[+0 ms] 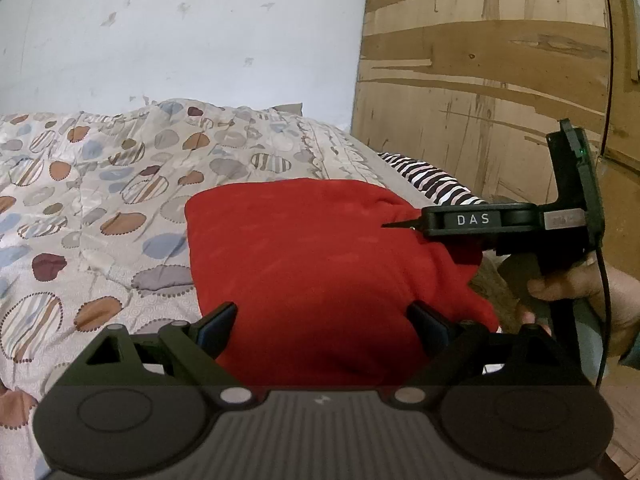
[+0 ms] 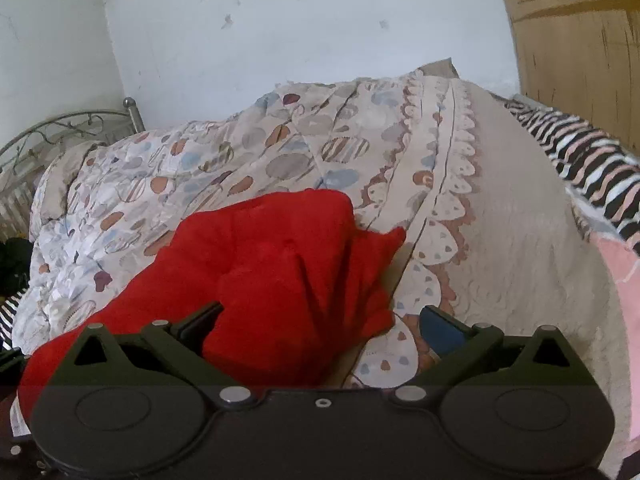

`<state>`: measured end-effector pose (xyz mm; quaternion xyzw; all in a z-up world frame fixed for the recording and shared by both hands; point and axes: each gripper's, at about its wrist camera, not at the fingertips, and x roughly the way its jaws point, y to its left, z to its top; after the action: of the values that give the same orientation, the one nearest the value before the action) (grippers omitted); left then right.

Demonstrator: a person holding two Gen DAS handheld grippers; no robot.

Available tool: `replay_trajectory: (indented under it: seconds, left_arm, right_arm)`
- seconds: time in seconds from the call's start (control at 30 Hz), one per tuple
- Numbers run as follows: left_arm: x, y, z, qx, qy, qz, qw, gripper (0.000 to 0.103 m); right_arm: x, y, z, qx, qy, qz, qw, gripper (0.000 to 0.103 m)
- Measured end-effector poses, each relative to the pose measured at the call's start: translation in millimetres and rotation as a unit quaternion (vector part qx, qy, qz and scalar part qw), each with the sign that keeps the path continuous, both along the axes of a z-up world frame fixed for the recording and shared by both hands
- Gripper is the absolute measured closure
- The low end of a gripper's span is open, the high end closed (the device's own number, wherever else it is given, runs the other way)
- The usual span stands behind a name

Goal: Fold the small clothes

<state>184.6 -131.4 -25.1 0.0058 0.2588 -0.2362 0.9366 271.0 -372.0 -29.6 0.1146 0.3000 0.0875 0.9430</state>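
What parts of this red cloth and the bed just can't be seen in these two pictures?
- Left wrist view: the red cloth has its near edge behind the left gripper.
- Right wrist view: the right gripper body covers the cloth's near part.
- What kind of garment it is: bunched, cannot tell.
- Striped fabric: cut off at the frame edge.

Pale scuffed wall (image 1: 180, 32), wooden wardrobe (image 1: 480, 60), metal bedstead (image 2: 60, 128), patterned quilt (image 1: 100, 200).

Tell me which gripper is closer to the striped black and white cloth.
Right. The right gripper sits just below the striped black and white cloth; the left gripper is farther, across the red garment.
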Motion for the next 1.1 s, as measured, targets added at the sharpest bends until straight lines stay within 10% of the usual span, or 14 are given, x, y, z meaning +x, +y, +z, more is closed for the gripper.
replay_trajectory:
  seconds: [0.47,0.9,1.1]
  left_arm:
    - [-4.5,1.0,-4.5,0.000,-0.022,-0.001,0.9998,0.010]
    - [-9.4,-4.1,-8.6,0.018,-0.041,0.006,0.9990,0.010]
    - [-10.1,-2.4,-8.1,0.017,-0.041,0.004,0.9990,0.010]
  right_arm:
    - [-16.3,-10.8,8.3,0.113,0.000,-0.015,0.994,0.001]
    - [-17.8,-8.8,-9.8,0.115,-0.018,-0.015,0.993,0.003]
    - [5.4,-30.1,9.3,0.152,-0.032,-0.053,0.986,0.044]
